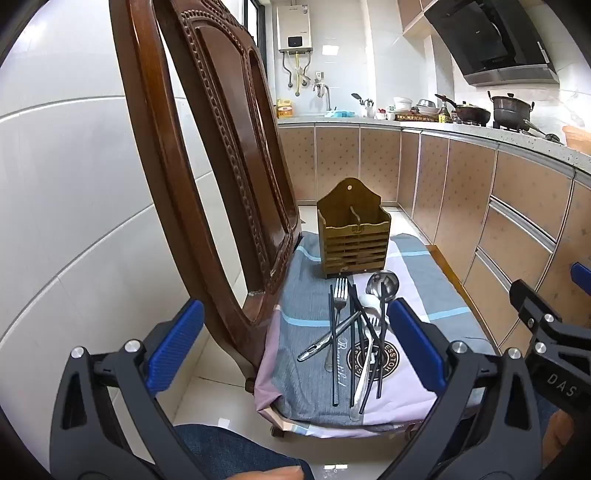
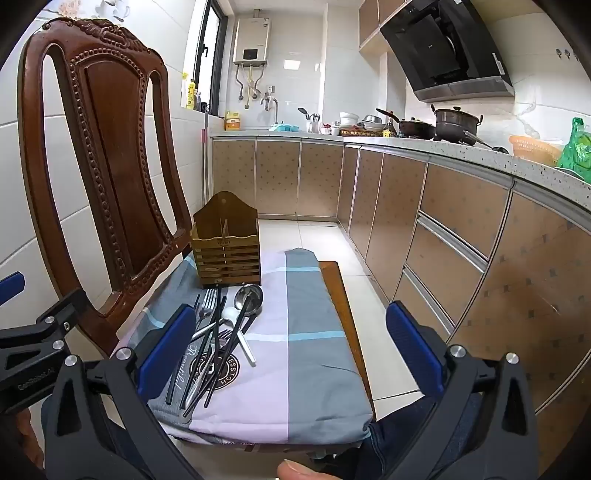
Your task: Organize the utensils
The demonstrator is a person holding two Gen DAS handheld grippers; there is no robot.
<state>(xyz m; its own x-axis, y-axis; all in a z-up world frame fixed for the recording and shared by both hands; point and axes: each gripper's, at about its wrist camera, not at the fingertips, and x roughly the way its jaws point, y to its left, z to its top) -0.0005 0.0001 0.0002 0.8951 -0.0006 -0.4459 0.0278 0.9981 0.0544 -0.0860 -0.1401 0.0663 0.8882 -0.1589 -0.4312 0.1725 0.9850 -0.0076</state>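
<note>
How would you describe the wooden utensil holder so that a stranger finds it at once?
Look at the carved wooden chair with a striped cloth over its seat. At the seat's far end stands the wooden utensil holder, behind the pile of cutlery. It alone is upright: a slatted box with an arched back.

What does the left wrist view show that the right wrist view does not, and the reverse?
Only the left wrist view: the chair back edge-on, and the right claw from the side. Only the right wrist view: the orange basket, green bag and the chair's carved top rail. Both: the wooden caddy standing empty on the cloth-covered seat, the loose utensil pile in front of it, and both claws open, holding nothing.
</note>
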